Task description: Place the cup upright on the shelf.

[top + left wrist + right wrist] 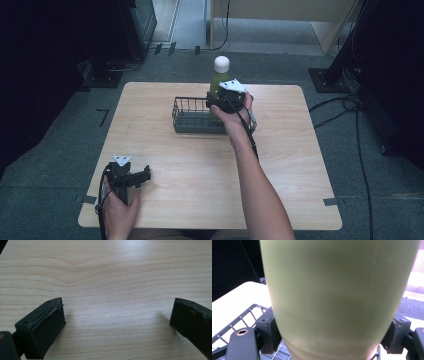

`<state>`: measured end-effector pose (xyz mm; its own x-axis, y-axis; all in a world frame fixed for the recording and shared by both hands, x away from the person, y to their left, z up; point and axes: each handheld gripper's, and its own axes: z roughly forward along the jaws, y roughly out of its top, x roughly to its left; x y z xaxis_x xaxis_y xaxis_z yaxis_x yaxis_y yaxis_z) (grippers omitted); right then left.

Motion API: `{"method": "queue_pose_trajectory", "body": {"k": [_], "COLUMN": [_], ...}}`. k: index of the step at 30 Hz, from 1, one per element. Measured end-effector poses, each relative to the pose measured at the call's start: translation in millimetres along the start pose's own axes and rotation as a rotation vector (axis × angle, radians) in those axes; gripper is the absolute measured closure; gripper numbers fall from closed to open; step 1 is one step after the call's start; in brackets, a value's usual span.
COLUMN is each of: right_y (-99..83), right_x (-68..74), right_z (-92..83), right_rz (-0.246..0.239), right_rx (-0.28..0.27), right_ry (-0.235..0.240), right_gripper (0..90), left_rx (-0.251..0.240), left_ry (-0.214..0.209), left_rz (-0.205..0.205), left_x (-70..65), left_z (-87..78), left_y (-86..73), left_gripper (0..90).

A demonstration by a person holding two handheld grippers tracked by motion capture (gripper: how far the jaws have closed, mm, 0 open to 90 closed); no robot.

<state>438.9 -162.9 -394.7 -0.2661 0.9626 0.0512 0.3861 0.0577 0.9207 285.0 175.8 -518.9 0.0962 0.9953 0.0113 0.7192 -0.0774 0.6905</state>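
Wood grain is sliding under my left gripper [117,322]: jaws wide apart, holding nothing, idling low near the table's [200,165] front-left corner. My right gripper [226,101] is clamping the green bottle [337,297] low on its smooth, rounded body, over the black wire basket [192,117] at mid-table. Judging it's going into the basket: I'm keeping it upright, squeezing evenly on the slick wall, clearing the thin wire rim, lowering slowly. White domed cap on top.

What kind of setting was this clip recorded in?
Probably a lab or recording studio rather than a home: a bare wooden table stands on grey carpet, cables trail across the floor, and dark equipment stands flank the table.
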Motion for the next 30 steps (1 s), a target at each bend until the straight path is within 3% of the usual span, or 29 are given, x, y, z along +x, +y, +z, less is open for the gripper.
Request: {"method": "queue_pose_trajectory", "body": {"k": [7, 14, 22, 30], "right_y": [-3.5, -5.0, -4.7, -6.4], "right_x": [-4.4, -3.6, -8.4, -6.9], "right_z": [1.3, 1.9, 2.1, 2.5], "right_rz": [0.015, -0.008, 0.035, 0.005], "right_rx": [0.007, 0.008, 0.02, 0.037], "right_ry": [0.002, 0.033, 0.038, 0.046], "right_gripper": [19.8, 19.1, 16.6, 13.8], "left_rx": [0.0, 0.0, 0.0, 0.0], "left_ry": [0.0, 0.0, 0.0, 0.0], "left_rz": [0.0, 0.0, 0.0, 0.0], "left_x": [0.0, 0.0, 0.0, 0.0], "left_z": [0.0, 0.0, 0.0, 0.0], "left_y": [0.0, 0.0, 0.0, 0.0], "left_gripper": [0.0, 0.0, 0.0, 0.0]}}
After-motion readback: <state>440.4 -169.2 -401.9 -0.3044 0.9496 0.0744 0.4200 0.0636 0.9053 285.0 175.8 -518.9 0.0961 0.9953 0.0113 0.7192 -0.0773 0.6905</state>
